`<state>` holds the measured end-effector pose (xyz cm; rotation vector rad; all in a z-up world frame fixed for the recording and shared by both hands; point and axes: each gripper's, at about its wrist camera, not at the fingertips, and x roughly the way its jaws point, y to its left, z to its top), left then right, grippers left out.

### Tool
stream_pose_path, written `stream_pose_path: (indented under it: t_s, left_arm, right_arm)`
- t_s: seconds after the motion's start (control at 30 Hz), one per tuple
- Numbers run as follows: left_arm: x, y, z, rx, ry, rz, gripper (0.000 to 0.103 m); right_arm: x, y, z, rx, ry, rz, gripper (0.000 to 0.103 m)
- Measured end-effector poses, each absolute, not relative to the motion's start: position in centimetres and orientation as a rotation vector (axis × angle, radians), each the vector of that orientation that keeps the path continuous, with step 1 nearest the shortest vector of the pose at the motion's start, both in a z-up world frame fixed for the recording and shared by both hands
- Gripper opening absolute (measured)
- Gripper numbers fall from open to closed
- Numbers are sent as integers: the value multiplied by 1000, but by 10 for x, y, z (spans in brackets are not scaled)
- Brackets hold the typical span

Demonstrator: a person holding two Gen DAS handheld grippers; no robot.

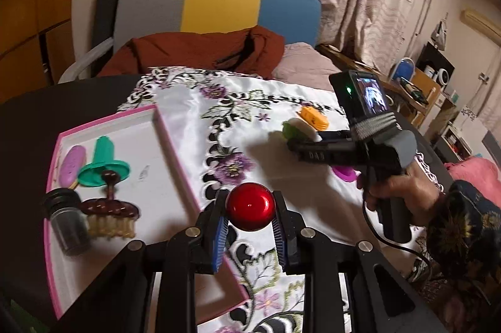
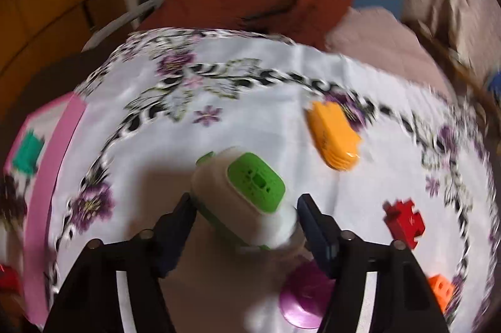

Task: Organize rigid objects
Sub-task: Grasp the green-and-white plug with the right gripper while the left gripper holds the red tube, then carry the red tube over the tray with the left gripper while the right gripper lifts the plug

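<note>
Left tongs (image 1: pixel 250 222) are clamped on a red ball (image 1: pixel 250 206), pads on opposite sides at its widest girth, carried above the cloth (image 1: pixel 281 101) just right of the pink tray (image 1: pixel 109 145). The ball looks hard, glossy and likely slippery; grip across the full diameter, never off-centre.

Right tongs (image 2: pixel 244 217) sit around a white-and-green device (image 2: pixel 250 192), jaws partly closed. Motion blur hides whether the pads press on it. It appears a light, stiff plastic shell; take it by the flat white sides.

Only the left view shows the tray contents. Only the right view shows the red block (image 2: pixel 405 220).
</note>
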<state>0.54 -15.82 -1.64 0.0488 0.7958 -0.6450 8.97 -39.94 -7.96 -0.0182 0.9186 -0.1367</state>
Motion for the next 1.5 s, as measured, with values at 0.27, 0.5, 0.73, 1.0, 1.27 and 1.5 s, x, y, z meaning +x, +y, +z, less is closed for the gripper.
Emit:
stream_pose_path:
  t_s: [0.27, 0.5, 0.73, 1.0, 1.27, 1.5]
  left_arm:
    - [14, -136, -14, 24, 797, -575, 26]
    - [16, -123, -11, 9, 788, -555, 26]
    - [19, -106, -14, -13, 793, -538, 26]
    - [22, -83, -12, -41, 787, -507, 26]
    - [22, -54, -12, -59, 784, -452, 26]
    - [22, -47, -13, -76, 791, -438, 26]
  right_arm:
    - [88, -361, -81, -124, 931, -25, 34]
    - [85, -399, -71, 194, 955, 67, 58]
    - [82, -426, -67, 371, 903, 28, 73]
    - [110, -421, -78, 315, 960, -63, 75]
    - [134, -418, -87, 173, 994, -174, 75]
    - [142, -408, -92, 84, 1039, -152, 62]
